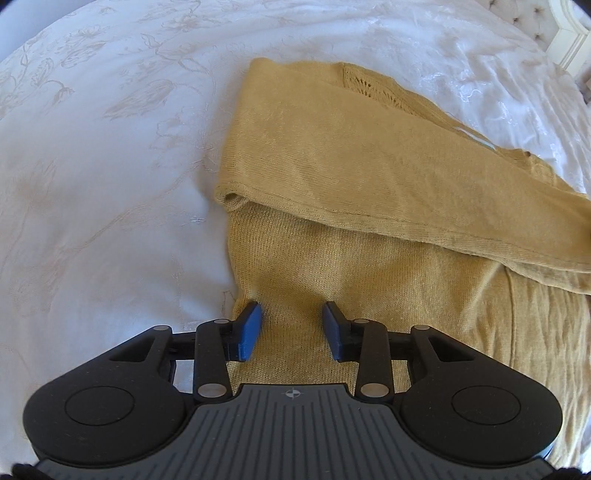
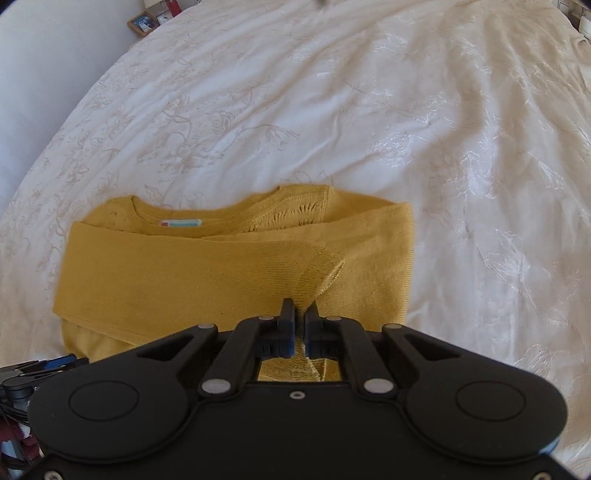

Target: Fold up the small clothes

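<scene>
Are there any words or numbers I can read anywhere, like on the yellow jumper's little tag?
No readable text anywhere.
Neck label on the mustard-yellow knitted jumper: pale blue and white with a red spot, too blurred to read.
Framed picture beyond the white embroidered bedspread: too small to read.

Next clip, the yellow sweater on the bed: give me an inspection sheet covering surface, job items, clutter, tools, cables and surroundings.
Surface: white bedspread with pale embroidered flowers, lightly wrinkled.
Job's things: one yellow knit sweater lying flat, a sleeve folded across the body, neck label showing.
Clutter: nothing seen on the bedspread.
Tools: left tool open over the sweater's lower edge, gripping nothing; right tool shut on a pinch of sweater fabric.
Cables: dark wires at the right wrist view's lower left edge, off the sweater.
Surroundings: framed photo beyond the bed's far left side; tufted headboard in the left wrist view's top right corner.
</scene>
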The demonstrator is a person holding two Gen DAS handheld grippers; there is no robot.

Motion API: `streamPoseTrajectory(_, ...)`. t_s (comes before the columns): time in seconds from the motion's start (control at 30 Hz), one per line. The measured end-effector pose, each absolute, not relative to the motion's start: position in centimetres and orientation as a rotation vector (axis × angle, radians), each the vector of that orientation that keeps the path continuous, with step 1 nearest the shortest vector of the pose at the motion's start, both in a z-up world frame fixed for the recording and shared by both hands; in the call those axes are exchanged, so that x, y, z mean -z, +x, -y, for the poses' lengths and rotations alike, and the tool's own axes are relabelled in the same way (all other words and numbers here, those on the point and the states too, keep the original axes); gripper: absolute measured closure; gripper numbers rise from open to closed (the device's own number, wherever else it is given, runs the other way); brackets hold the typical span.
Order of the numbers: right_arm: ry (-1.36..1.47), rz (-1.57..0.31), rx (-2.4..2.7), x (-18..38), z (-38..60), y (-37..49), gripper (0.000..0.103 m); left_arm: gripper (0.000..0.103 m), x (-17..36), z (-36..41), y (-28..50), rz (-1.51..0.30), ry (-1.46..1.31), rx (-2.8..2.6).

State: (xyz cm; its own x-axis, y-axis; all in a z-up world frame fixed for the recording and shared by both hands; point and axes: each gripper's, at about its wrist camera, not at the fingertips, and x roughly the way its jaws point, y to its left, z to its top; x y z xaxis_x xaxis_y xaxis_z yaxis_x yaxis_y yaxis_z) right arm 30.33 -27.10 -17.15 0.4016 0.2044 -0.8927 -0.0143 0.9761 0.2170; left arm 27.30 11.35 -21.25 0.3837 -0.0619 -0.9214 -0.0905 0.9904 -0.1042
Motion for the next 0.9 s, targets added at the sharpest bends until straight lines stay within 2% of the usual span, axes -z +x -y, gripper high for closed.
streamPoseTrajectory(0.17,0.157,-1.146,-0.097,17.2,27.3,30.2,0.092,0.067,19.6,-10.8,27.5,-1.172,-0.094,-0.02)
streamPoseTrajectory(0.4,0.136,-1.157,-0.048,18.3,27.9,30.9,0.092,0.066,15.6,-10.0,28.9,-1.027,-0.049,0.019)
streamPoseTrajectory(0.7,0.11,-1.189,0.006,20.3,27.6,31.2,0.084,0.065,19.1,-11.8,33.9,-1.114,-0.03,-0.079)
streamPoseTrajectory(0.8,0.104,-1.194,0.027,20.7,28.1,31.2,0.084,0.058,20.3,-13.5,33.9,-1.151,-0.063,-0.085)
streamPoseTrajectory(0.87,0.107,-1.195,0.034,20.9,28.4,31.2,0.079,0.054,20.4,-13.9,33.8,-1.15,-0.072,-0.079)
streamPoseTrajectory(0.9,0.111,-1.195,0.039,21.0,28.6,31.2,0.073,0.053,20.4,-13.9,33.7,-1.149,-0.07,-0.074)
